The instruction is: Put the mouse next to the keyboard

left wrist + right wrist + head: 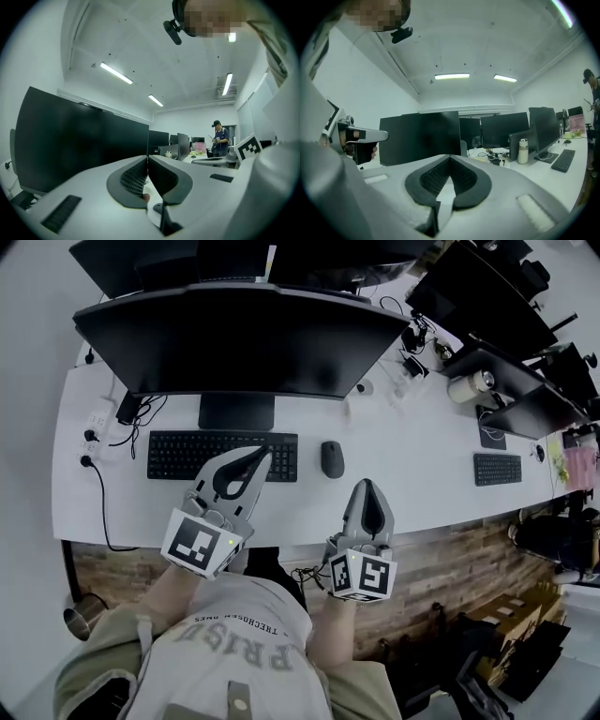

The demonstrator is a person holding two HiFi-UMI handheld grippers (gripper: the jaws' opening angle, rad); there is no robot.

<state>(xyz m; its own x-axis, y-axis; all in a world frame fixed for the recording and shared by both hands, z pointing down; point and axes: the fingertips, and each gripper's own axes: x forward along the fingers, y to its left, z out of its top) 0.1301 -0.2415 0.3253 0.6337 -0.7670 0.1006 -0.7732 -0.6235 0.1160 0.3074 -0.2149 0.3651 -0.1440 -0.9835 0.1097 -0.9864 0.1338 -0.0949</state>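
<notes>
1. Mouse (332, 458) first: it is dark and sits on the white desk (412, 451). It is just to the right of the black keyboard (222, 456), with a small gap between them. Nothing touches the mouse.
2. The keyboard lies in front of the foot of the big dark monitor (239, 338).
3. Your left gripper (263, 454) has its jaws pressed together, and nothing is between them. In the left gripper view, the two dark pads of the left gripper (147, 159) meet in one thin line.
4. In the head view, the tips of your left gripper show over the right end of the keyboard. They are to the left of the mouse and apart from it.
5. Your right gripper (367, 486) is pressed together too, and it holds nothing. In the right gripper view, the right gripper (450, 158) has its pads meeting at the tip.
6. In the head view, your right gripper is near the front edge of the desk. The mouse is further back and a bit to its left.
7. Each gripper has a marker cube (202, 542) close to your body.
8. A second keyboard (497, 469) lies well off to the right on the same desk.
9. A pale bottle (523, 151) stands on the desk in the right gripper view.
10. A person (219, 137) stands far back in the room in the left gripper view.
</notes>
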